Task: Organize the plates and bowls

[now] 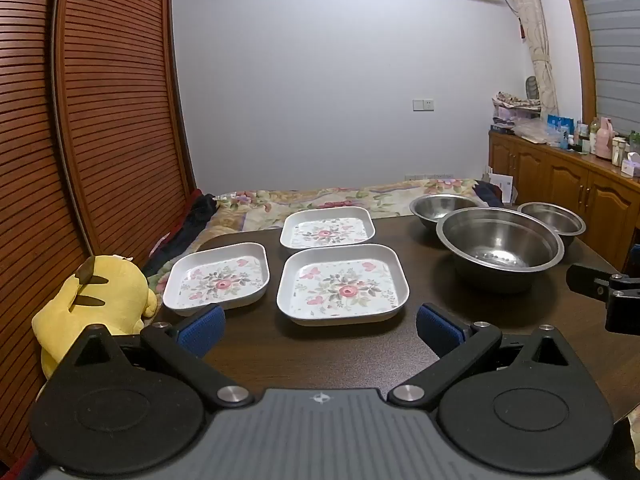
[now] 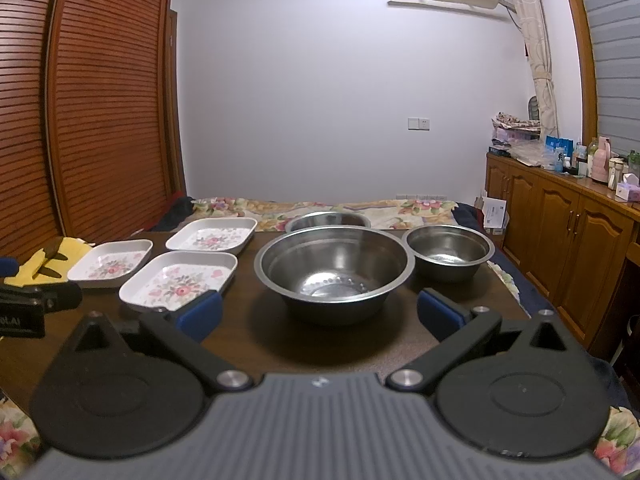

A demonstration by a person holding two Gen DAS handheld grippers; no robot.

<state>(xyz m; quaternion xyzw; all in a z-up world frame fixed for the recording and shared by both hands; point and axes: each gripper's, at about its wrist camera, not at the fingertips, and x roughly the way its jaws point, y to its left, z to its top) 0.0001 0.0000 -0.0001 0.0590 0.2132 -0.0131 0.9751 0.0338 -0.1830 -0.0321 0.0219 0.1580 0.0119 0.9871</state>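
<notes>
Three square floral plates (image 1: 343,282) and three stainless steel bowls (image 1: 499,249) sit on a dark wooden table (image 1: 320,356), plates on the left half, bowls on the right; all six stand upright, openings up, nothing stacked. Nearest plate is roughly square, no clear long axis, one edge facing the left gripper (image 1: 320,324); second plate (image 1: 218,276) lies just left of it, turned slightly, a corner toward the camera; third plate (image 1: 327,227) sits behind the nearest. Large bowl (image 2: 335,268) directly ahead of the right gripper (image 2: 320,312); medium bowl (image 2: 448,249) to its right, apart; third bowl (image 2: 329,221) behind it, mostly hidden in the right wrist view, rim fully visible in the left wrist view (image 1: 442,204). All plates and bowls hold nothing; large bowl shows only reflections at its base. Left gripper fingers (image 1: 202,328) spread wide, holding nothing, short of the nearest plate; right gripper fingers (image 2: 200,314) likewise spread wide, bare, short of the large bowl. Left view alone shows the whole yellow plush toy (image 1: 96,304) at the table's left edge; floral bedspread (image 2: 320,206) beyond the table.
</notes>
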